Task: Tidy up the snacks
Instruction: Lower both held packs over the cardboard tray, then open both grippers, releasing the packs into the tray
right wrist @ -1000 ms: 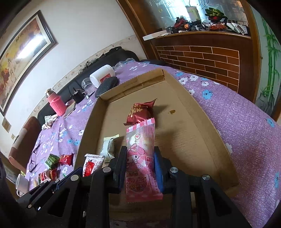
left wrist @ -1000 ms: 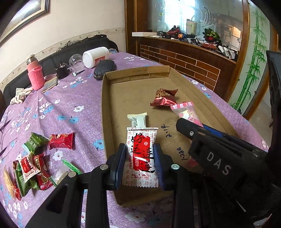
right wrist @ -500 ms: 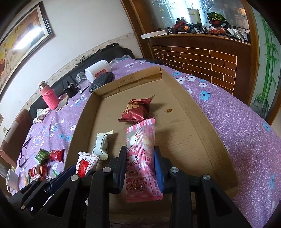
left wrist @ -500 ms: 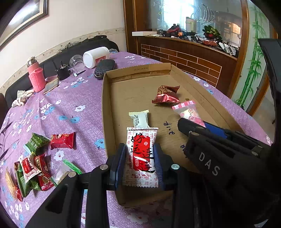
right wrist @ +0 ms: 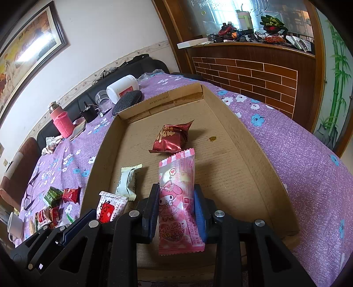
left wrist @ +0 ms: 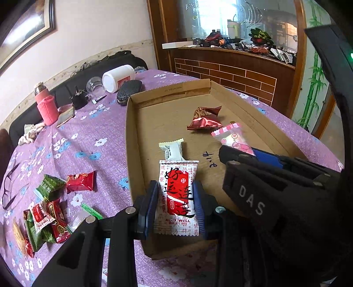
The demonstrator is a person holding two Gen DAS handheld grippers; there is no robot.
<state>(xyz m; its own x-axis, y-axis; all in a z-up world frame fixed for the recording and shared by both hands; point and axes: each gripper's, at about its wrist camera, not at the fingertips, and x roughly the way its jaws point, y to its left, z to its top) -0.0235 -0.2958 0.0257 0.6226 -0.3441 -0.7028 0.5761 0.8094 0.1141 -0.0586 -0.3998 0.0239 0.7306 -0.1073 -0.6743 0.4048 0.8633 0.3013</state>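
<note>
Little has moved — left gripper (left wrist: 176,207) clamped on red-white packet (left wrist: 178,196), right gripper (right wrist: 177,207) on pink packet (right wrist: 177,198), held above cardboard tray (right wrist: 260,154); slippery wrappers could be dropped outside.

Cream plaster wall (right wrist: 106,33) with a patterned border strip (right wrist: 123,60) low down. Dark-framed painting (right wrist: 28,42) hangs upper left, glare on its glass. Black sofa (left wrist: 92,72) runs along the wall behind the table; brown chair back (right wrist: 15,170) at far left. Table under a purple floral tablecloth (right wrist: 297,150). Right side: dark wood counter with a red brick-pattern front (right wrist: 249,77), cluttered top (right wrist: 253,33), bright window (right wrist: 220,13) behind it. Wood frame post (right wrist: 320,66), then a white panel painted with green bamboo (right wrist: 337,66). Daylight comes from the window.
</note>
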